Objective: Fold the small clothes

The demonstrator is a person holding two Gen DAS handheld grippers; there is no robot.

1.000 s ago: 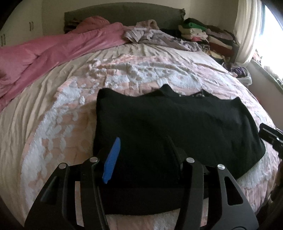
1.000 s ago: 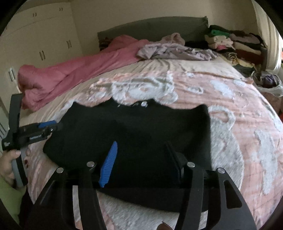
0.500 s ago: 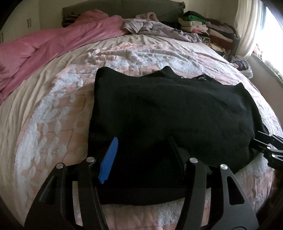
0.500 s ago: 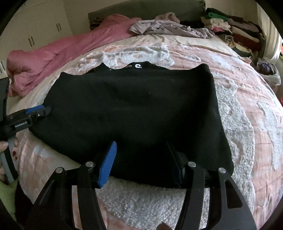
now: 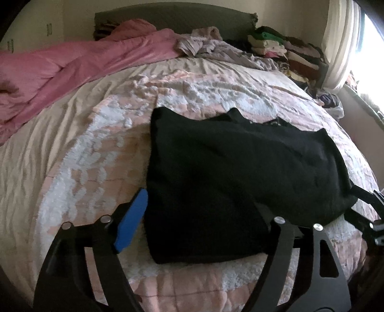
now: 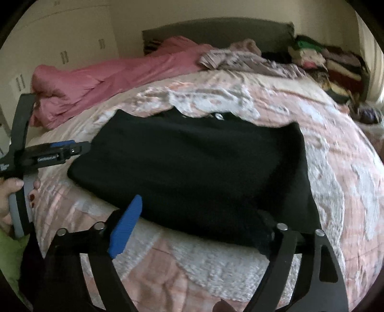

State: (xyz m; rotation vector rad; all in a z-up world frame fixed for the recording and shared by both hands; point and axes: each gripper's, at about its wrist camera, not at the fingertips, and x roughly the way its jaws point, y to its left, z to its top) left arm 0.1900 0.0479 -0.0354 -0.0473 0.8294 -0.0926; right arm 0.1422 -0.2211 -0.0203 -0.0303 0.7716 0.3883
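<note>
I have the black garment point(image 5: 240, 172) lying folded and flat on the pink-and-white bedspread point(image 5: 96, 148), toward the foot of the bed and well apart from the pink duvet point(image 5: 72, 67) bunched along the far side. My left gripper point(image 5: 201, 213) sits at the garment's near left corner, its jaws opening: the blue pad point(image 5: 130, 220) stands clear of the cloth's edge, and the other finger is dark against the fabric (I cannot tell whether it still touches). My right gripper point(image 6: 199, 216) is at the garment's near right corner, jaws likewise opening, blue pad point(image 6: 124, 226) off the cloth over the bedspread, the far finger at the hem. Nothing is pinched in either. From the right view my left hand point(image 6: 9, 192) shows on its handle, just beside the garment's left edge. Beyond the garment, by the headboard point(image 5: 172, 16), lie a lilac heap point(image 5: 216, 48) and stacked folded clothes point(image 5: 283, 50).
</note>
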